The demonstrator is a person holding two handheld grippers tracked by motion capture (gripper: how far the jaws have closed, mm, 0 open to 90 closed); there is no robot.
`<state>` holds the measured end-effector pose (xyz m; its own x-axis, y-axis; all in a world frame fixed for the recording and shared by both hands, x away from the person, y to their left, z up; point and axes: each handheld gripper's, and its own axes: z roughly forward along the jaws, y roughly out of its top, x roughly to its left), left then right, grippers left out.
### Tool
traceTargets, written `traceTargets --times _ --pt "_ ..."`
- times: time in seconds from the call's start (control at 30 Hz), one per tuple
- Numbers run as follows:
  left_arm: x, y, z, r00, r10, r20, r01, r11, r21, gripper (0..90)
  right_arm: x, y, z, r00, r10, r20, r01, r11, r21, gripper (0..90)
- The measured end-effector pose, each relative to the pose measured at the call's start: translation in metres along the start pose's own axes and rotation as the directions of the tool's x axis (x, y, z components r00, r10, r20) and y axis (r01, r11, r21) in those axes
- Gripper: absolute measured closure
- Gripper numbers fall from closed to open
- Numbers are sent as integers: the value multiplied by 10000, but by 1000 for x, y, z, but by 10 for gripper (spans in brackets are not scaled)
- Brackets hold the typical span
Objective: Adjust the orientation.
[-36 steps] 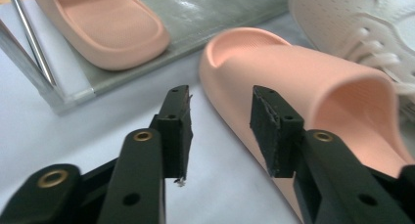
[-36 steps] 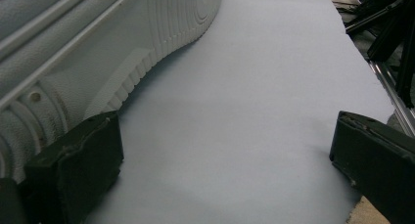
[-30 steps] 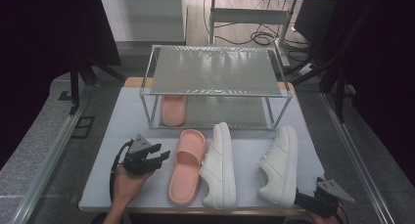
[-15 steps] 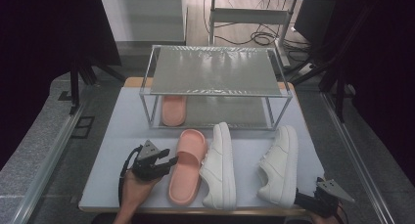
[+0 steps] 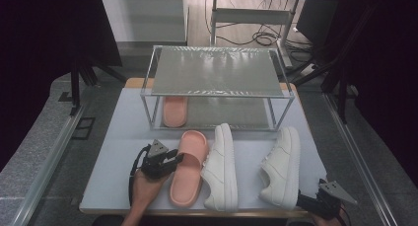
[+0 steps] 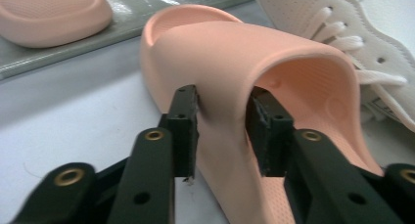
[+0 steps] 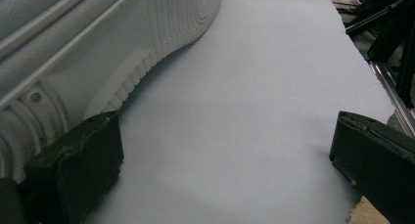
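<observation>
Landmark: the pink slide (image 5: 187, 168) lying on the pale surface (image 5: 113, 152), in front of the wire rack (image 5: 217, 83). A sec ago the left tongs (image 5: 173, 159) sat well left of the slide, clear of it; half a sec ago they were just beside its left edge; now they've come right up to it, w/ the jaws straddling the near side of the strap. In the left gripper view the left tongs (image 6: 222, 131) have just been closing: one pad (image 6: 187, 117) is outside the strap wall, the other inside the arch, both right against the rubber, and the wall looks nipped between them, so they have hold of the slide's strap. Slide itself hasn't shifted: same spot, flat on the surface, touching the white sneaker (image 5: 222, 167) to its right. Second white sneaker (image 5: 282, 167) farther right of the slide, second pink slide (image 5: 175, 110) behind it on the rack's lower shelf, both unchanged. Right tongs (image 5: 308, 202) at the surface's near right corner, far from the slide, same place as before; in the right gripper view the jaws stand wide apart, nothing between, left pad (image 7: 78, 160) beside that sneaker's sole.
</observation>
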<state>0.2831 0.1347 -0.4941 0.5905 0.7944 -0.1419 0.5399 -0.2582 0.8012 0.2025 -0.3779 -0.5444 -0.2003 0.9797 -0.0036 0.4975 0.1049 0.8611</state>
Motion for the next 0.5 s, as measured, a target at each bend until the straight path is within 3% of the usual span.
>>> traceTargets --times 0.2,0.5 --pt "0 1 -1 9994 -271 -211 270 9996 -87 742 0 0 0 10000 -1 -1 1 10000 -2 0" --pt "-1 8 -1 9986 -136 -503 133 9999 -67 799 0 0 0 10000 -1 -3 1 10000 -4 0"
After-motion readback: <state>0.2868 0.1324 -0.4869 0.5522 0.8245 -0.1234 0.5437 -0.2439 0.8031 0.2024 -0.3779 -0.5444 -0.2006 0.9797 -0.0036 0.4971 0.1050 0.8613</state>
